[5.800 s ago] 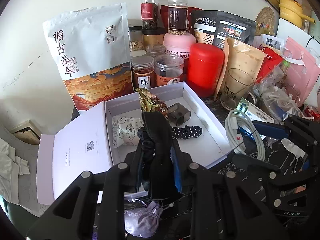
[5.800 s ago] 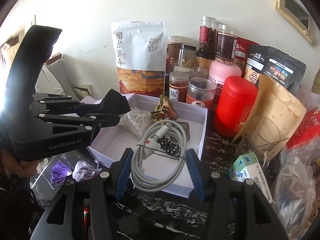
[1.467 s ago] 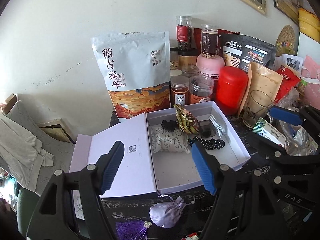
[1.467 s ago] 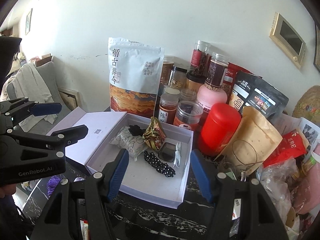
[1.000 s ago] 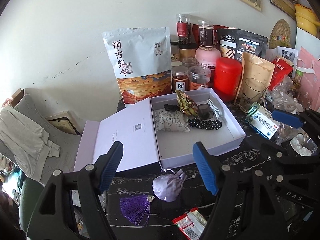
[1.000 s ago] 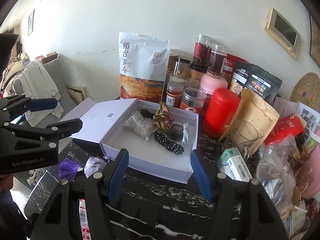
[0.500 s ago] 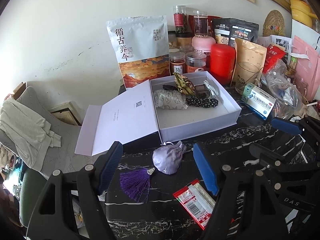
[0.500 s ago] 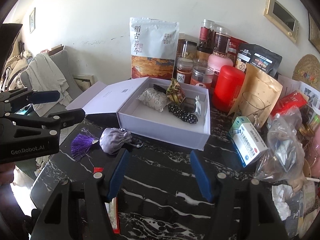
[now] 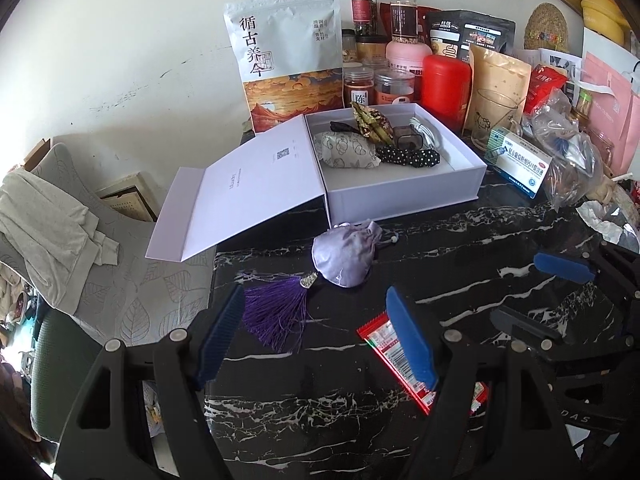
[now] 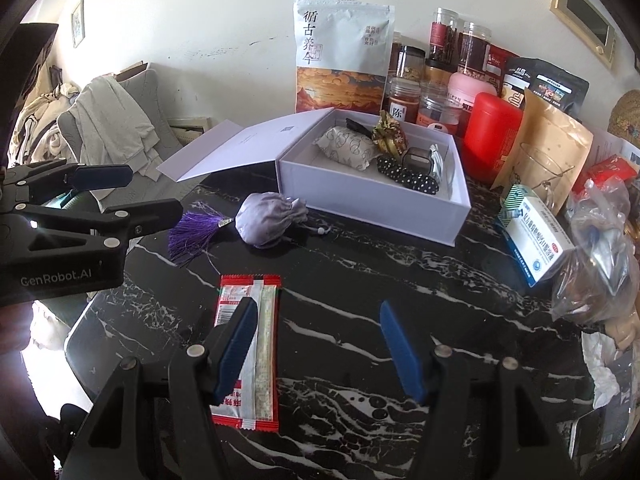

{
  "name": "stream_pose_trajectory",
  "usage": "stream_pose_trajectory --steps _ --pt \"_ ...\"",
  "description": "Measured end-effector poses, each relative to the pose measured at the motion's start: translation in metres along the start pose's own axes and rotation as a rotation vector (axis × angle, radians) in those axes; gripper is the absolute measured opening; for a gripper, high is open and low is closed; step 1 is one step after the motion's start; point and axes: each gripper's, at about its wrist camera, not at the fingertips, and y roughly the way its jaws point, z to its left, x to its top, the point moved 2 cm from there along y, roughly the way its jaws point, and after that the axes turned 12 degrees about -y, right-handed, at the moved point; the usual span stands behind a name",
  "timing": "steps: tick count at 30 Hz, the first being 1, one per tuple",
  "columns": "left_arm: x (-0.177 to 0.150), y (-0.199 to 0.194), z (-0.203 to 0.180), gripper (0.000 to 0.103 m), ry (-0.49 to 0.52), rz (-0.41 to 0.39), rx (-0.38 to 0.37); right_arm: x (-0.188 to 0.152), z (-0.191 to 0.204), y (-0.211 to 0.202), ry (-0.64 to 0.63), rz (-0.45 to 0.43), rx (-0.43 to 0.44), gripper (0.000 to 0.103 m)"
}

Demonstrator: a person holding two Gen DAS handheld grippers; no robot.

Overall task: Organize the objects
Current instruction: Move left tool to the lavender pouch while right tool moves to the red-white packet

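Both your grippers — left gripper (image 9: 316, 336) and right gripper (image 10: 316, 344) — hang wide open and empty over the black marble table (image 10: 400, 280) (red snack packet (image 10: 248, 344) below, lilac pouch (image 10: 268, 222) beside the white box (image 10: 372, 196)).

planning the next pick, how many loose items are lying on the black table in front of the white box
2: the purple pouch with its tassel, near the box front, and the red snack packet nearer the grippers.

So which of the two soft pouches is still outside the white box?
The plain lilac pouch with the purple tassel; it lies on the black table, while the patterned pouch sits inside the box.
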Motion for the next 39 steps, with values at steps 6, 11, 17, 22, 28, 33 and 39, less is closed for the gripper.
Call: stream_pose_trajectory --steps 6,11,17,22,28,33,39 --pt "-0.018 0.014 0.007 0.072 0.007 0.033 -0.037 -0.009 0.015 0.015 -0.008 0.034 0.033 0.064" --pt "-0.029 0.029 0.015 0.072 0.006 0.062 -0.046 -0.015 0.028 0.029 -0.015 0.053 0.082 0.065" --pt "-0.036 0.046 0.022 0.072 0.020 0.086 -0.056 -0.018 0.043 0.049 -0.039 0.094 0.135 0.073" --pt "-0.034 0.062 0.031 0.072 -0.004 0.111 -0.065 -0.018 0.043 0.067 -0.014 0.132 0.120 0.073" --pt "-0.030 0.078 0.037 0.072 -0.026 0.134 -0.084 -0.017 0.036 0.070 -0.010 0.116 0.119 0.057" --pt "-0.023 0.093 0.035 0.072 -0.033 0.156 -0.081 -0.017 0.025 0.071 0.005 0.121 0.105 0.054" --pt "-0.014 0.114 0.022 0.072 -0.031 0.179 -0.094 -0.019 0.002 0.073 0.044 0.131 0.058 0.053"
